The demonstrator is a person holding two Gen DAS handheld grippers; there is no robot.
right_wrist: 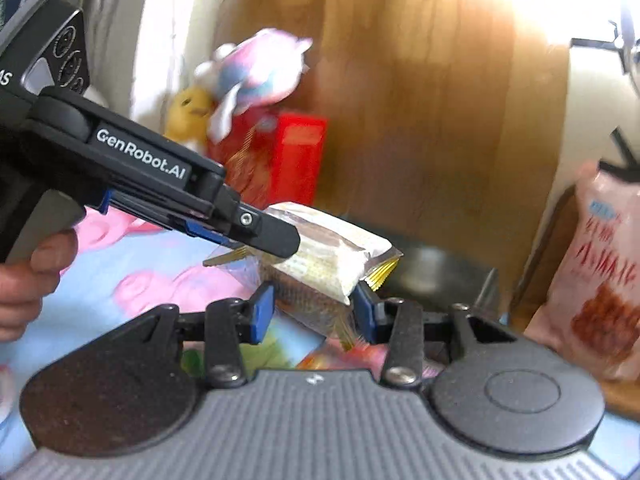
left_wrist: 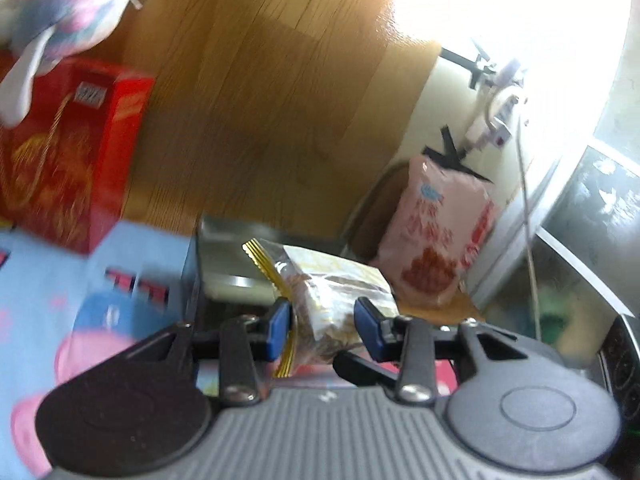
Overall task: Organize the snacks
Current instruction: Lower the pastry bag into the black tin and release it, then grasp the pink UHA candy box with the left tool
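Observation:
A clear snack packet with gold-striped ends (left_wrist: 320, 284) holds a pale and brown cake. My left gripper (left_wrist: 322, 320) is shut on it, blue pads pressed on both sides. In the right wrist view the same packet (right_wrist: 332, 264) sits between the pads of my right gripper (right_wrist: 314, 312), which is shut on its lower end. The left gripper (right_wrist: 256, 236) reaches in from the left and clamps the packet's other end. Both hold the packet above a dark tray (right_wrist: 440, 272).
A pink snack bag (left_wrist: 440, 236) leans against the cream wall on the right, also in the right wrist view (right_wrist: 600, 292). A red box (left_wrist: 68, 152) with a plush toy (left_wrist: 68, 12) on it stands at the left. A cartoon-print blue cloth (left_wrist: 36, 280) covers the surface.

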